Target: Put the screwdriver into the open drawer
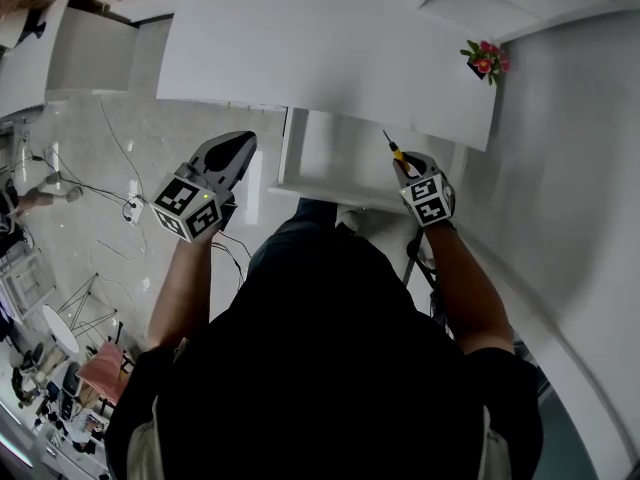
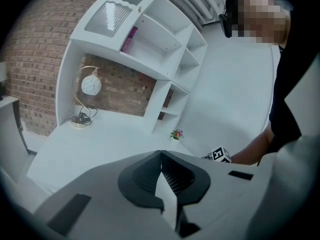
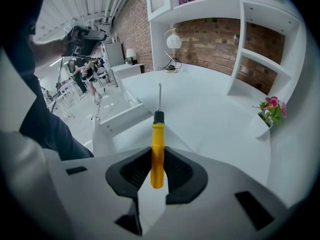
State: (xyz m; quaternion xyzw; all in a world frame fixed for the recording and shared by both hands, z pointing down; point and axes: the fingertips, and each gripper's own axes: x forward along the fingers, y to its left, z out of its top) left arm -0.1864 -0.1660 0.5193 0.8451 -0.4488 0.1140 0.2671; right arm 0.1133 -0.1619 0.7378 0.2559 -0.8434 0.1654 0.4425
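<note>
My right gripper (image 3: 158, 160) is shut on the yellow handle of a screwdriver (image 3: 157, 144), whose black collar and metal shaft point forward over the white desk. In the head view the screwdriver (image 1: 396, 152) sticks out of the right gripper (image 1: 405, 166) at the right end of the open white drawer (image 1: 350, 153), which is pulled out from under the desk top. The left gripper (image 1: 240, 146) hangs left of the drawer over the floor, its jaws (image 2: 161, 156) shut with nothing between them.
The white desk (image 1: 320, 38) carries a small pot of pink flowers (image 1: 485, 60) at its right corner and a round lamp (image 2: 90, 86) by the brick wall. White shelves (image 3: 260, 39) stand on the desk. Cables (image 1: 120, 203) lie on the floor at left.
</note>
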